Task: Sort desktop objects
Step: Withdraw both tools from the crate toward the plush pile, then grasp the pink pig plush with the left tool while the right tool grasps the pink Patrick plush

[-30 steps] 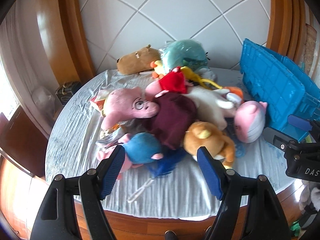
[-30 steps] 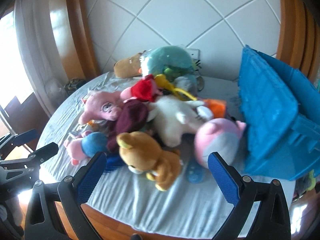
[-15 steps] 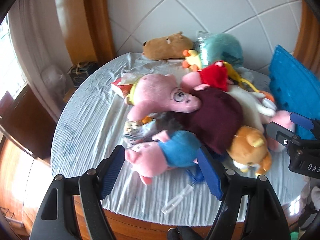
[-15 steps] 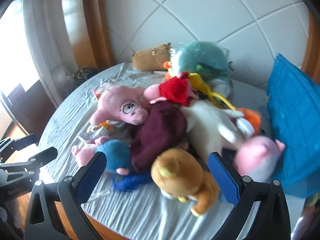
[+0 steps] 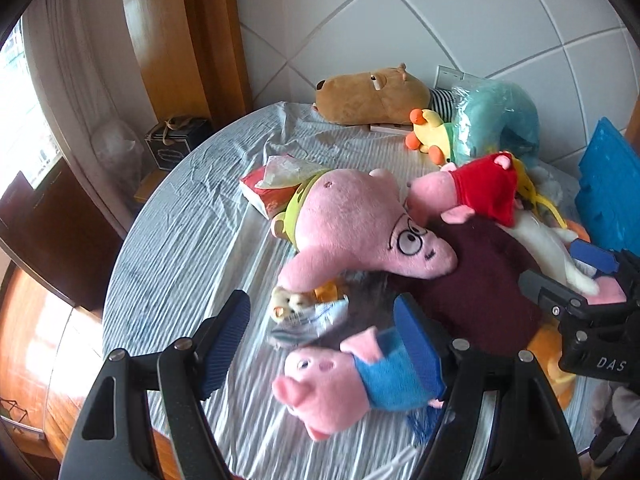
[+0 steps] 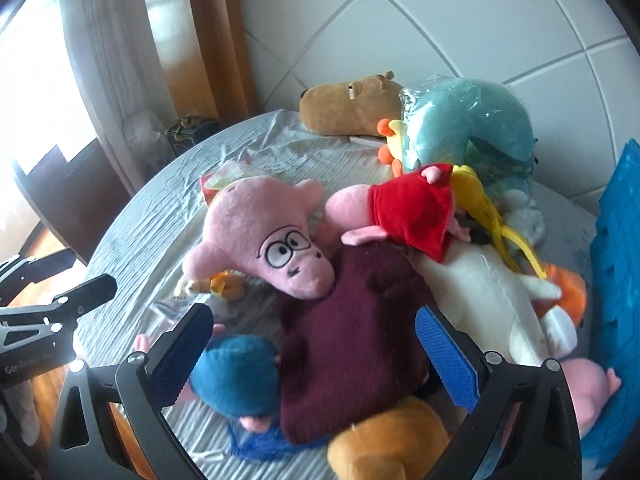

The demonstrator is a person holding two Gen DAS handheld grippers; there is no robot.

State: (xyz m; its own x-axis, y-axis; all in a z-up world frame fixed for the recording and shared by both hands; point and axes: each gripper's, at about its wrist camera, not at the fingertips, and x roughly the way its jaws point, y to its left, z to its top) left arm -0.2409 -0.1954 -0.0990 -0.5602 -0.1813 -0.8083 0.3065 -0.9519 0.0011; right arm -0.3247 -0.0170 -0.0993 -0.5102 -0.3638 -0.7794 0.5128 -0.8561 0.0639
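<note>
A heap of plush toys covers a round table. A big pink pig with glasses wears a maroon dress. A small pig in a blue shirt lies at the near edge. My left gripper hangs open just above the small pig and a small plastic-wrapped toy. My right gripper is open over the maroon dress, empty. A pig in red, a brown capybara and a teal bagged plush lie behind.
A blue plastic crate stands at the table's right. A white plush, an orange bear and a red tissue pack are in the pile. The wrinkled grey cloth is bare on the left; the wall is tiled.
Both grippers have swung left and come closer to the pile; the crate has slid toward the right edge of both views. The jaws stay open and nothing has been picked up.
</note>
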